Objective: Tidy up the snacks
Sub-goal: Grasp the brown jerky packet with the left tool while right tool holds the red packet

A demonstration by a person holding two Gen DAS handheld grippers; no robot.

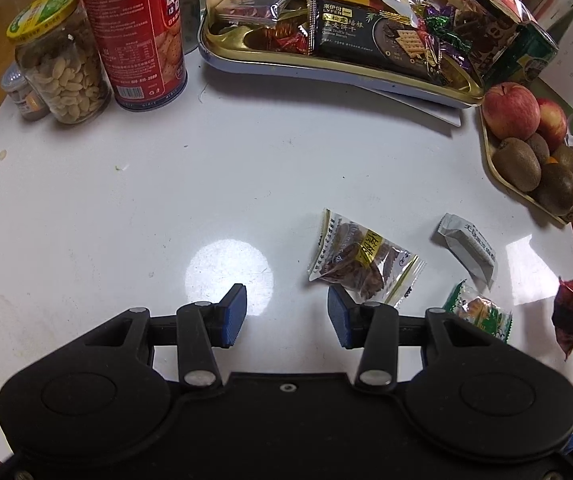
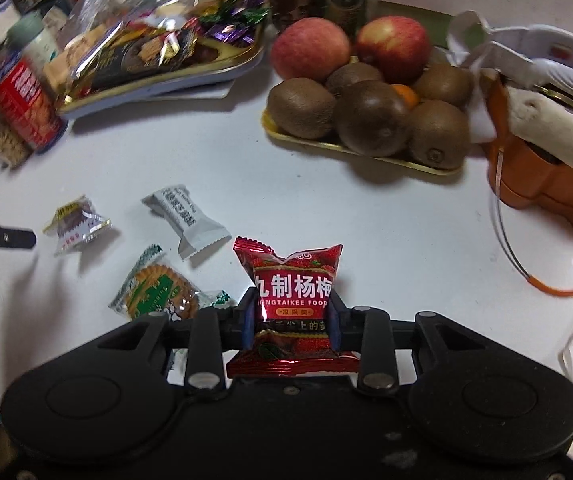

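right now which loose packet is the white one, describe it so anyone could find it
On the white table, look in front of the fruit tray at the three loose packets lying together. The white packet is the one nearest the fruit, beside a green biscuit packet. It alone is opaque white with dark lettering.

Dim overhead light; glare spot on table (image 1: 126, 184); fisheye-bent edges.

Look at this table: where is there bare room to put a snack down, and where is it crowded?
Free: the white tabletop between the peanut jar, the red can and the loose packets. Crowded: the snack tray and the fruit tray.
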